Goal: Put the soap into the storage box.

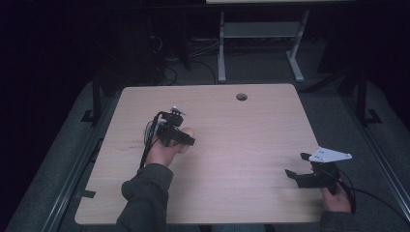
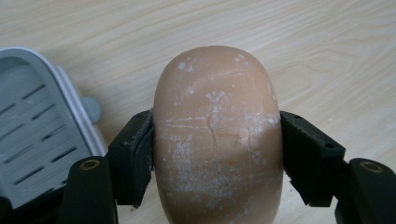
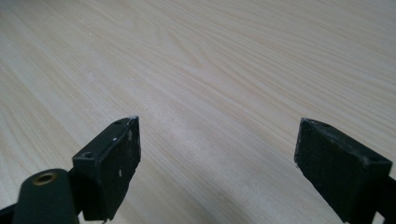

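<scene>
A peach-coloured oval soap bar (image 2: 217, 116), dusted with white scuffs, sits squeezed between the two black jaws of my left gripper (image 2: 217, 156). In the high view the left gripper (image 1: 186, 137) is held over the left middle of the wooden table (image 1: 241, 145), with the soap bar (image 1: 188, 132) sticking out at its tip. A grey slotted soap dish (image 2: 37, 126) lies on the table just left of the soap in the left gripper view. My right gripper (image 1: 296, 164) hovers near the table's front right, its jaws wide apart with nothing between them; its own view shows the right gripper (image 3: 217, 149) over bare wood.
A round cable hole (image 1: 241, 96) lies near the table's far edge. Behind the table stands a grey desk frame (image 1: 222, 48) on dark floor with cables. A sleeved forearm (image 1: 145, 193) comes in at the front left.
</scene>
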Tool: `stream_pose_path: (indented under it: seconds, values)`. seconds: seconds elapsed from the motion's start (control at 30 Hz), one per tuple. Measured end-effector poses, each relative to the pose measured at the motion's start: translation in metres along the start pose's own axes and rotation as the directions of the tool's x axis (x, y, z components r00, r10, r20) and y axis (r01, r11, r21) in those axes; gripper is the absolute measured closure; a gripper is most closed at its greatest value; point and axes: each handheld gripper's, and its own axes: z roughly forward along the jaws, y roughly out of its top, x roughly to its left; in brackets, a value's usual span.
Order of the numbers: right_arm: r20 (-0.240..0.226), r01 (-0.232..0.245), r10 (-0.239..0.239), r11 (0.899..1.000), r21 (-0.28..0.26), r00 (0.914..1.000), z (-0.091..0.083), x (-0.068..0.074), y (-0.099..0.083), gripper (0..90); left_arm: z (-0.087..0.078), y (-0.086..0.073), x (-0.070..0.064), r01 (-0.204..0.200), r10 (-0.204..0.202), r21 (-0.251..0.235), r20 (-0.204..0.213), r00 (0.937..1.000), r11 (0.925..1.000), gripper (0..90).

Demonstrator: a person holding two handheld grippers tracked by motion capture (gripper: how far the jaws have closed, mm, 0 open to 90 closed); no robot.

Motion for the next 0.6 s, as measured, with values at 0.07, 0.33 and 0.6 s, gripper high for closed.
stream_pose_path:
  seconds: [0.07, 0.33, 0.6]
  values:
    - [0.000, 0.000, 0.000, 1.000, -0.001, 1.0000, 0.000, 0.000, 0.000, 14.0, -0.002, 0.001, 0.003, -0.001, 0.001, 0.003, -0.004, 1.0000, 1.0000, 31.8]
    - [0.001, -0.001, 0.001, 1.000, 0.000, 1.0000, 0.000, 0.000, 0.000, 14.0, -0.005, 0.002, 0.011, 0.024, -0.024, 0.007, -0.026, 0.9994, 0.9997, 31.9]
    - [0.006, 0.003, -0.003, 1.000, -0.002, 1.0000, 0.000, -0.001, 0.000, 14.0, -0.006, 0.004, 0.017, 0.038, -0.038, 0.017, -0.029, 0.9989, 0.9991, 31.9]
